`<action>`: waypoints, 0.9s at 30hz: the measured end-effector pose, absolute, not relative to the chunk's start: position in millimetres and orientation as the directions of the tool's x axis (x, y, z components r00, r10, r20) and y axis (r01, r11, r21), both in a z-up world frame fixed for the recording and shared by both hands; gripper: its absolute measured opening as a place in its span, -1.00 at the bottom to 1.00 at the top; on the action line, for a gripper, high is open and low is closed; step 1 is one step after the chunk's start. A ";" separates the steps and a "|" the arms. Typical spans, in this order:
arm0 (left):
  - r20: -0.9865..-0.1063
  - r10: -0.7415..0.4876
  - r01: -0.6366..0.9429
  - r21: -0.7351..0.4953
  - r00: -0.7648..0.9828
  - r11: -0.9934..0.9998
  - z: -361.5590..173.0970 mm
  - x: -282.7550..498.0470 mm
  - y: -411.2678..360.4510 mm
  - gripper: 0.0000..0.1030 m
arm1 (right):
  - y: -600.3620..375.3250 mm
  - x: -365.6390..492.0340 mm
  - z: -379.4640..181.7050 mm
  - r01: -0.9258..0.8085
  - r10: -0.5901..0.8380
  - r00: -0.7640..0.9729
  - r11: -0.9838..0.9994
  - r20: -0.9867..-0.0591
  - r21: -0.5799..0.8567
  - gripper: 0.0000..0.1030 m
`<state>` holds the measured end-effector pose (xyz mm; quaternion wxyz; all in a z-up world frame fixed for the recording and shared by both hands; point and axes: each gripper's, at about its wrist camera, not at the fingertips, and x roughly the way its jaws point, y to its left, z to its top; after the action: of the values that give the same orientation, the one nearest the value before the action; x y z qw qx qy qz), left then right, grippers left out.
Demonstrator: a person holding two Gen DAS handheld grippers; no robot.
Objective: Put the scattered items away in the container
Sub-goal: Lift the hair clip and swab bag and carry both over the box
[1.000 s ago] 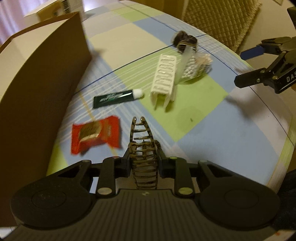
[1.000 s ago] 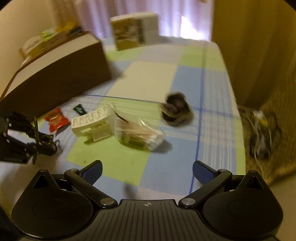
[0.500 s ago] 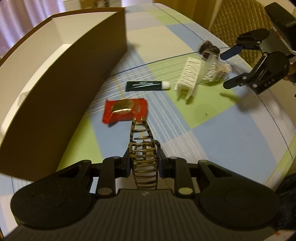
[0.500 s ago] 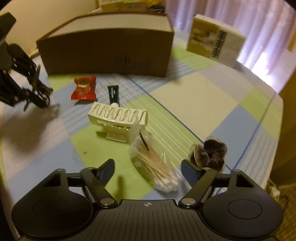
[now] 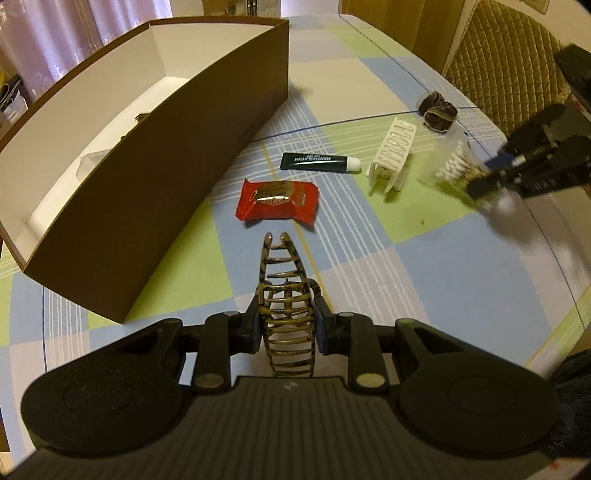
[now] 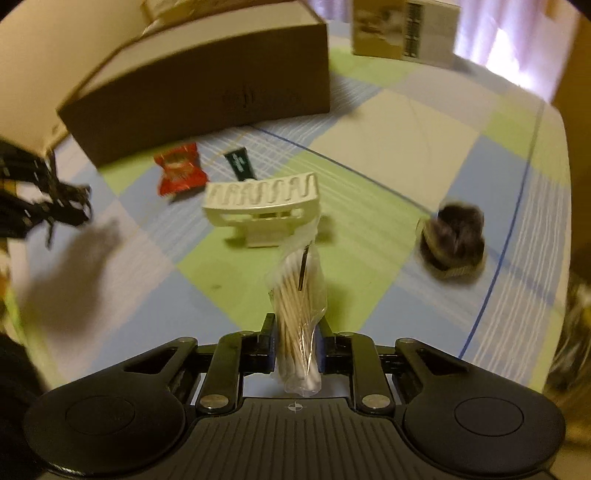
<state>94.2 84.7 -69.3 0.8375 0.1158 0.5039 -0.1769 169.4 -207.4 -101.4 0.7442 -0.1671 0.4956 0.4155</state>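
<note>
Beside the long brown box [image 5: 155, 173], on its open-table side, the left gripper [image 5: 286, 325] hung with its jaws clamped on a tortoiseshell hair claw [image 5: 284, 295], the claw's teeth pointing forward, presumably so it could be tipped straight over the box wall. Farther from the box, the right gripper [image 6: 297, 350] had its jaws closed on a clear bag of cotton swabs [image 6: 297, 310], pinched near one end so the rest stuck out ahead, clear of the cloth. A red snack packet [image 5: 279, 199] lay nearest the box, a dark green tube [image 5: 319, 162] just beyond it, then a white plastic rack [image 5: 393, 155], and a dark scrunchie [image 5: 437, 112] well away. The box looked mostly empty, white inside, with something small and unclear at its floor. The table wore a checked cloth [image 5: 443, 288] of blue, green and cream; past the box stood a printed carton [image 6: 404, 31] and pale curtains, and a woven chair [image 5: 506, 59] waited at the far side.
</note>
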 end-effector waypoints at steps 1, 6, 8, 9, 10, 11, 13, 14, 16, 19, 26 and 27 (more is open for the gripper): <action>-0.884 -0.183 0.414 0.014 0.431 0.910 -67.5 94.0 83.9 -0.57 | -208.1 165.7 -96.5 -0.770 0.467 0.162 0.611 -0.869 0.184 -0.68; -0.868 -0.196 0.422 0.017 0.456 0.906 -52.0 93.2 80.7 -0.57 | -203.9 148.3 -64.6 -0.739 0.536 0.180 0.627 -0.825 0.246 -0.68; -0.857 -0.206 0.424 0.016 0.472 0.905 -42.1 93.1 81.1 -0.57 | -196.7 143.1 -50.1 -0.744 0.559 0.184 0.617 -0.808 0.257 -0.68; -0.852 -0.210 0.425 0.016 0.480 0.905 -36.9 93.4 81.7 -0.57 | -193.6 141.5 -44.7 -0.747 0.569 0.184 0.611 -0.801 0.263 -0.68; -0.846 -0.213 0.425 0.018 0.489 0.905 -31.8 93.9 82.1 -0.57 | -189.0 140.4 -38.4 -0.751 0.579 0.184 0.604 -0.794 0.266 -0.68; -0.841 -0.215 0.427 0.021 0.497 0.904 -26.9 94.5 82.5 -0.57 | -184.6 139.2 -32.9 -0.756 0.586 0.184 0.597 -0.789 0.268 -0.68; -0.828 -0.219 0.430 0.029 0.516 0.903 -15.8 96.1 84.0 -0.57 | -175.2 138.4 -23.2 -0.769 0.602 0.187 0.582 -0.777 0.266 -0.68; -0.821 -0.222 0.430 0.031 0.525 0.902 -10.5 97.3 85.3 -0.57 | -171.7 138.6 -19.4 -0.774 0.609 0.186 0.574 -0.771 0.268 -0.68; -0.810 -0.224 0.430 0.037 0.541 0.902 -1.7 99.8 88.5 -0.57 | -162.0 140.1 -11.2 -0.789 0.627 0.185 0.554 -0.757 0.266 -0.68; -0.797 -0.219 0.428 0.055 0.564 0.902 9.2 105.1 92.8 -0.57 | -147.1 142.3 -3.4 -0.811 0.640 0.184 0.527 -0.746 0.253 -0.68; -0.763 -0.197 0.405 0.092 0.615 0.910 31.1 119.3 108.2 -0.57 | -113.2 150.8 13.0 -0.854 0.673 0.180 0.469 -0.717 0.225 -0.68; -0.759 -0.195 0.402 0.096 0.621 0.911 33.9 121.8 110.6 -0.57 | -110.8 151.6 14.4 -0.858 0.676 0.181 0.463 -0.714 0.221 -0.68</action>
<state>121.8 110.6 33.9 0.8910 0.1291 0.4017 -0.1675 151.6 -110.8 14.4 0.7597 -0.1156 0.3931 0.5049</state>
